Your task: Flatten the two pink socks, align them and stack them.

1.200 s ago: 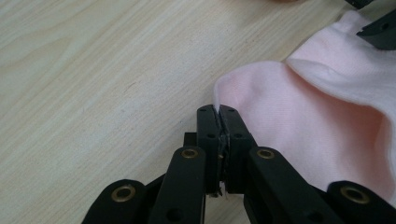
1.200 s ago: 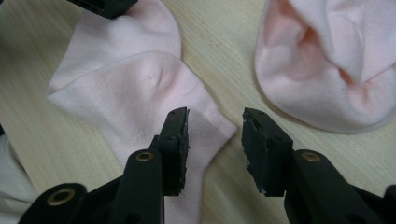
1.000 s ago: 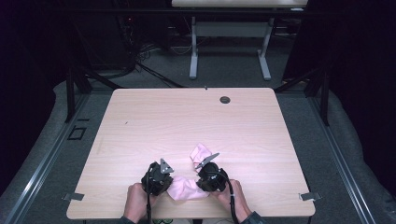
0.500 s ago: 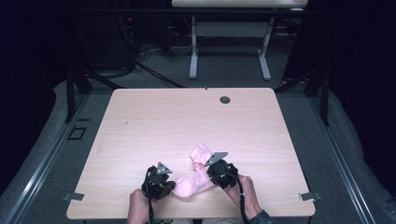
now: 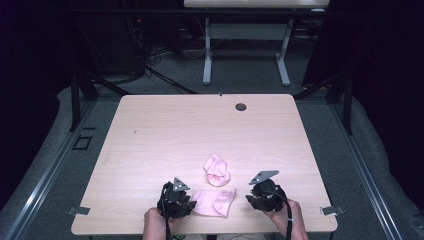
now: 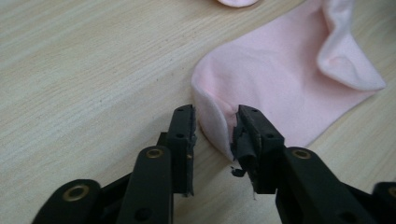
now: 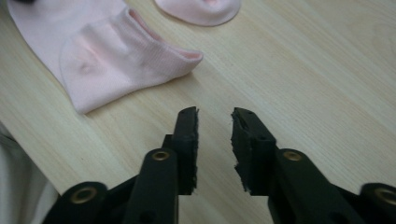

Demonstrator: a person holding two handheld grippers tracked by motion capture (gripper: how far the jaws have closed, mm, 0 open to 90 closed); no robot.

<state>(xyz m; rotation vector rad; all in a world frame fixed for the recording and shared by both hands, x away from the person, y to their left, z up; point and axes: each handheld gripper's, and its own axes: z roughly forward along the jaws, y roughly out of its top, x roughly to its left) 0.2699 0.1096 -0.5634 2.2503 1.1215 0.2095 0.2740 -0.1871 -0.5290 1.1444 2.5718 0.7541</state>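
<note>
High view: 2 pink socks on tabletop [image 5: 150, 130], near the person's edge. Flat sock [image 5: 216, 201] lies between the 2 grippers; crumpled sock [image 5: 217, 170] sits just beyond it, w/ a slim gap between them.

Left gripper [image 5: 176, 200] at flat sock's left end. Left gripper view: jaws part-open, straddling the raised fold at the sock's [image 6: 280, 84] closed end. Right jaw touches the fabric, left jaw shows a slim gap, so not clamped yet.

Right gripper [image 5: 265, 194] apart from flat sock, to its right. Right gripper view: jaws released, nothing between them, bare wood under; sock's cuff end [image 7: 116, 56] lies ahead-left, crumpled sock's edge [image 7: 198, 9] at top.

Step, my guess: laying out/straightening flat sock, prob. to pair w/ the other one. Left is mid-grab or mid-release, can't tell which.

Next move likely needs: left closes on the fold w/o pushing fabric away; right goes to cuff end, pinches low on its edge, then both pull apart to flatten. Crumpled sock needs unrolling after.
</note>
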